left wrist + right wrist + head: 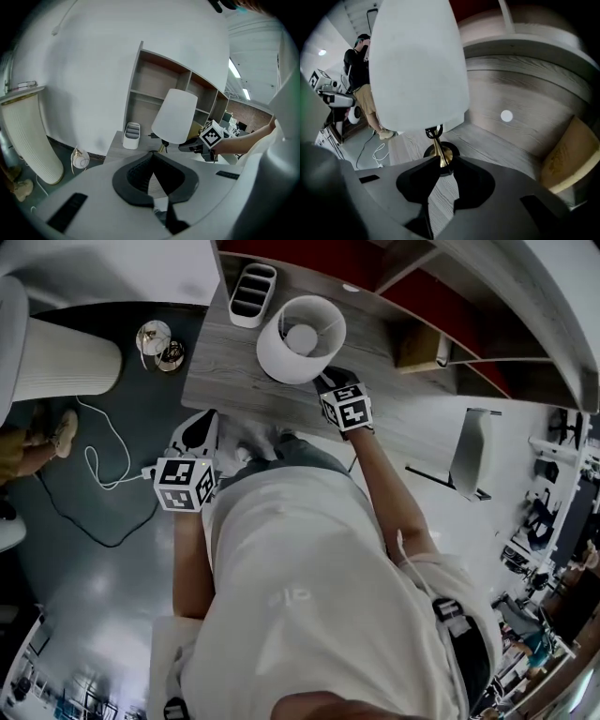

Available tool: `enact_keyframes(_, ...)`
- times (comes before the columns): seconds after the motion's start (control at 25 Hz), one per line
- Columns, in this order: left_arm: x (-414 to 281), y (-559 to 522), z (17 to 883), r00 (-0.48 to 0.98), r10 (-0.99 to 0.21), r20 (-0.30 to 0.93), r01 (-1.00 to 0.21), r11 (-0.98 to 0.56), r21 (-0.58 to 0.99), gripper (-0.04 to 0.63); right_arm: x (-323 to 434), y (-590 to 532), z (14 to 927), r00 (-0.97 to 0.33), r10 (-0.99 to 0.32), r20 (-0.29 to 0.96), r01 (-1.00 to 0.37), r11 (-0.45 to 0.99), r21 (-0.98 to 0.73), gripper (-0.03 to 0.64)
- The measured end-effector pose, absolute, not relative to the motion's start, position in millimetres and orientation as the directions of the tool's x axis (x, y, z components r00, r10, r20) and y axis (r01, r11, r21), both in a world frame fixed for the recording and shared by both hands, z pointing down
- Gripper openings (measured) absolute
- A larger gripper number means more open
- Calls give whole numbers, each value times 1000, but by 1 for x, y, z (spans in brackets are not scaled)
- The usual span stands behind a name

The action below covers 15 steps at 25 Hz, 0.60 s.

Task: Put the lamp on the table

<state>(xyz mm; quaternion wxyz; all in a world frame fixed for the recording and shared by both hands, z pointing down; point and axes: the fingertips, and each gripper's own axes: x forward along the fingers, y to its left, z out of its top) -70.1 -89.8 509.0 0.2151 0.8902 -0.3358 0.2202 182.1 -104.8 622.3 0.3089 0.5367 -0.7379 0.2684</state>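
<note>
Presently on view:

- One lamp: white shade, brass stem, round black base. It stands upright on the grey wood table with its base flat on the top, just beside a white compartment tray.
- Right gripper: low under the shade, with its jaws clamped on the lamp's brass stem just above the base.
- Left gripper: held just off the table's near edge, over the dark floor. Its jaw tips are together and there is nothing between them.
- On the floor, left of the table: a white cable lying in loops, and a ribbed white cylinder.
</note>
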Motion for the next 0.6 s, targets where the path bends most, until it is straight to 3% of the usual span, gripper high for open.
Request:
enact_keyframes(0.32,-46,-94,501,722,-483,496,-646,-727,232,15,198,-94,543,-194,-760,620,-972,236,-15,35)
enact_keyframes(0.6,-29,-101,481,759,-494,424,-612,-764,206,15,195,-85,474,-231,-841,489,-969,243,-40,29)
